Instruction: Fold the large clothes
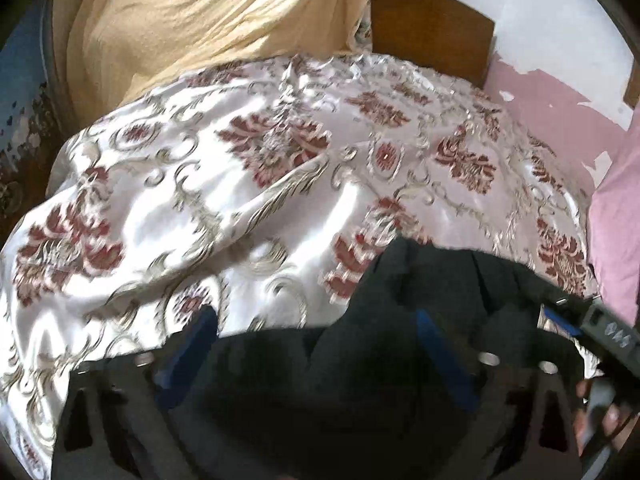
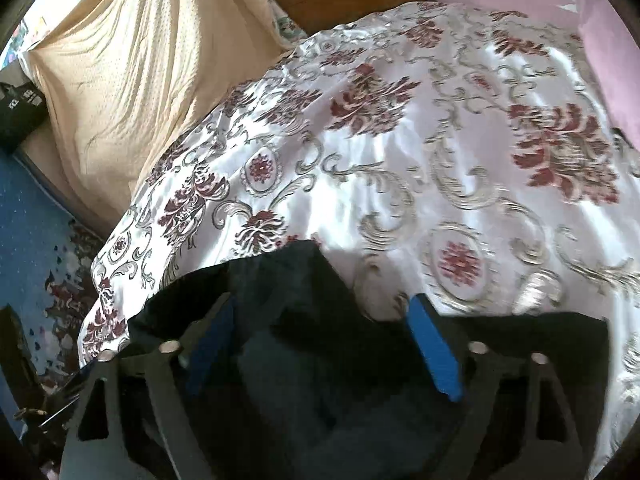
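A dark, almost black garment (image 1: 400, 320) lies at the near edge of a bed covered with a white satin spread with red floral motifs (image 1: 248, 168). My left gripper (image 1: 316, 320) is open, its blue pads (image 1: 428, 328) wide apart with the garment bunched between and over them. In the right wrist view the same dark garment (image 2: 304, 320) lies between the blue pads (image 2: 428, 340) of my right gripper (image 2: 320, 312), which is also open. The right gripper's body (image 1: 604, 328) shows at the left view's right edge.
A cream cloth (image 1: 180, 20) hangs at the bed's far left; it also shows in the right wrist view (image 2: 132, 60). A wooden headboard (image 1: 432, 24) and a pink peeling wall (image 1: 560, 100) stand behind. Blue patterned carpet (image 2: 36, 220) lies left of the bed.
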